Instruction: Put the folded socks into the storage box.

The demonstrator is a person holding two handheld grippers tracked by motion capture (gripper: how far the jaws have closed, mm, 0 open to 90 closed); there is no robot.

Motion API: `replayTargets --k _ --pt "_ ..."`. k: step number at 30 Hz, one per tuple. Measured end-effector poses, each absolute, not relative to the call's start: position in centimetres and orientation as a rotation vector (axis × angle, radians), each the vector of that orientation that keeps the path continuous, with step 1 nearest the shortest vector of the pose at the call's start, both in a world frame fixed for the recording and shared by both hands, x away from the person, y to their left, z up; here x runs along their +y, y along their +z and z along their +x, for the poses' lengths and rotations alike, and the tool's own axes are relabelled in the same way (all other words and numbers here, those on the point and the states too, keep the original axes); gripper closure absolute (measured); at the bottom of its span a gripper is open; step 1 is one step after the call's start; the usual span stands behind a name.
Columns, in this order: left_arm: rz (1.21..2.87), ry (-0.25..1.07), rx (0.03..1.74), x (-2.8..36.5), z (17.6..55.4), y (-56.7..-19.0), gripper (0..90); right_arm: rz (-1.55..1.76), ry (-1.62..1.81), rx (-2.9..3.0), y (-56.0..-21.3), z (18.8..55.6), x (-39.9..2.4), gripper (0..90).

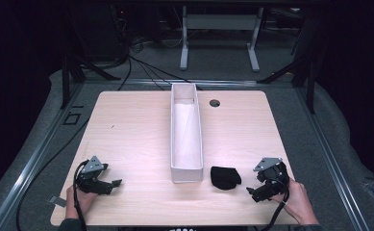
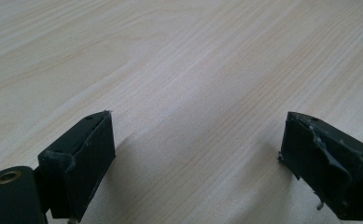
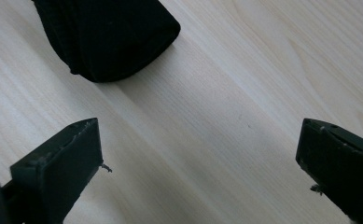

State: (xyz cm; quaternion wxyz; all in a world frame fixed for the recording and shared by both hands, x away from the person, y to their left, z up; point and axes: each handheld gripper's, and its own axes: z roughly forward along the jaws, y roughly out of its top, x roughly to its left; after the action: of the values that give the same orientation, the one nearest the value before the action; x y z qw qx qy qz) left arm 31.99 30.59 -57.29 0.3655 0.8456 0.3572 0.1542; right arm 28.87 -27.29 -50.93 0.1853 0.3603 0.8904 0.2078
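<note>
black cloth bundle (image 1: 225, 177): folded dark fabric, lies flat on the table (image 1: 127, 130), just right of the bin's near end, not touching it. In the right gripper view (image 3: 109, 37) it sits ahead of the jaws and off toward their left one.
white bin (image 1: 186, 168): long, narrow, open top, runs away from the person down the table's middle; looks empty from above.
right gripper (image 1: 260, 192): just right of the bin's near end, with the bundle between it and the bin; jaws spread wide, holding nothing, wood visible between them (image 3: 202, 163).
left gripper (image 1: 108, 185): well left of the bin's near end, low over bare wood; jaws released, nothing between them (image 2: 195, 163).
step (judgement): right gripper closing in to pick the bundle, likely for the bin.
how to do it well: swing the jaws to centre on the bundle, straddle the thick folded edge, come down until the tips nearly brush the wood, then clamp through all layers.
risk: a shallow pinch takes the top layer only and the bundle unfolds on lift.
left gripper role: stay parked, or steady the bin's near end if it shifts.
</note>
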Motion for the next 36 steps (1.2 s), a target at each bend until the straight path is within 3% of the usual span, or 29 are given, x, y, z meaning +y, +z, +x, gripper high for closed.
replayTargets --k 24,36 --pt "2.174 0.396 0.918 30.6 32.0 -57.3 9.8 0.866 0.505 2.612 -48.3 29.5 -24.4 0.5" --pt "2.174 0.396 0.918 30.6 32.0 -57.3 9.8 0.790 0.420 2.668 -47.9 30.1 -22.1 6.9"
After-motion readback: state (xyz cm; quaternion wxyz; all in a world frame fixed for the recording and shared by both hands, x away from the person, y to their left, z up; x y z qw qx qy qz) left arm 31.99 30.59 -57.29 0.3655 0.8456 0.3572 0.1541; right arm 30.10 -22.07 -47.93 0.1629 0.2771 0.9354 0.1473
